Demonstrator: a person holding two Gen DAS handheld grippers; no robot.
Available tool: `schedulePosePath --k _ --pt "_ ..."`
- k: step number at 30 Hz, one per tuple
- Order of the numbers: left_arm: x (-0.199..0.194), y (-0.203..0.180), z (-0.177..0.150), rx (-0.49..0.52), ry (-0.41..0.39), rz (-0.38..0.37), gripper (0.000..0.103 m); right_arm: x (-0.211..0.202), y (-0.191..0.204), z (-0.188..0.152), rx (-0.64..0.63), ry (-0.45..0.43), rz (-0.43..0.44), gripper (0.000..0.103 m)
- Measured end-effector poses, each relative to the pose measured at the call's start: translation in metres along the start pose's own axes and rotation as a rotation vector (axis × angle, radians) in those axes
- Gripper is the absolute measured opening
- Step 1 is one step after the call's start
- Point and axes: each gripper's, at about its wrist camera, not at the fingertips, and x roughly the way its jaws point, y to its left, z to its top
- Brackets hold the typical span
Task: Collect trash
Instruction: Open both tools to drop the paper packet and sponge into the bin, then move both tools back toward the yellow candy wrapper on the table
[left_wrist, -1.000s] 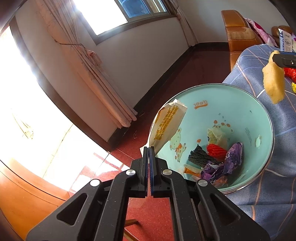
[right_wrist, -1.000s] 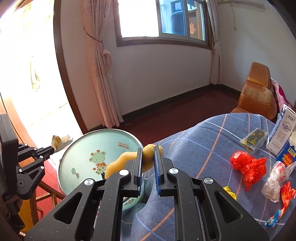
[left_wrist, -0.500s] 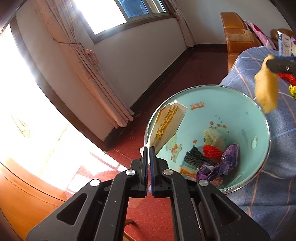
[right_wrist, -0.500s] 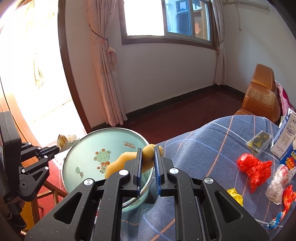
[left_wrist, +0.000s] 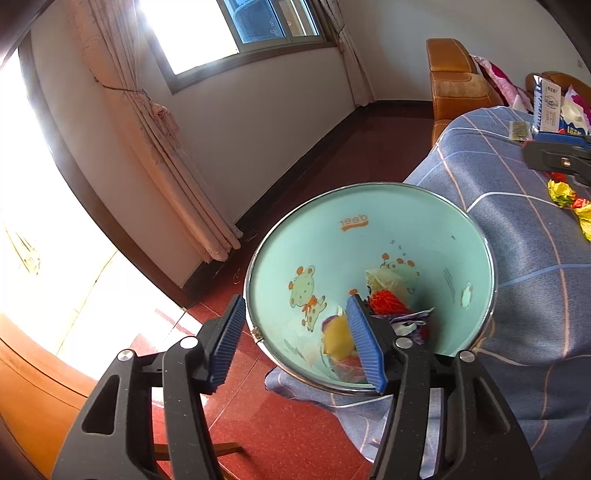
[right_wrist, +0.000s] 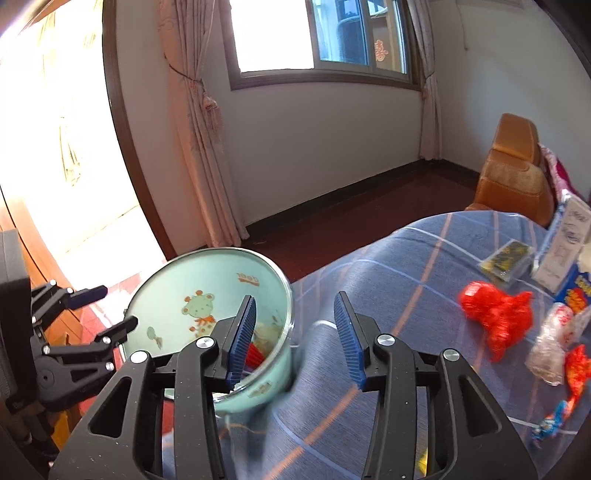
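Mint-green basin (left_wrist: 369, 236) sat right ahead of the left claw (left_wrist: 295, 343) in the left wrist view; jaws spread wide, holding nothing, one pad outside the rim and one over the inside. Wrappers (left_wrist: 388, 306) lay piled in the bottom.

Right wrist view: right claw (right_wrist: 291, 336) was also wide open and empty, over the basin's near edge where it met the checked surface (right_wrist: 406, 288). Red wrapper (right_wrist: 495, 317) lay well off to its right, with a clear bag (right_wrist: 550, 343) and more scraps beyond. Best next move, probably: swing right, come down over the red wrapper, pinch its bulk, not a loose edge.
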Motion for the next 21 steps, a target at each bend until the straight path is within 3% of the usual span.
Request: schedulePosePath --k 5,12,21 --pt "-0.004 -0.024 -0.001 0.007 0.002 -0.044 0.064 -0.053 -0.048 -0.029 0.056 -0.023 -0.127 0.054" --pt "-0.025 -0.082 0.006 0.078 -0.027 -0.134 0.075 -0.124 -0.141 -0.087 0.253 -0.029 -0.310 0.060" --pt "-0.076 -0.185 0.045 0.216 -0.141 -0.254 0.087 -0.186 -0.190 -0.137 0.378 -0.089 -0.401 0.064"
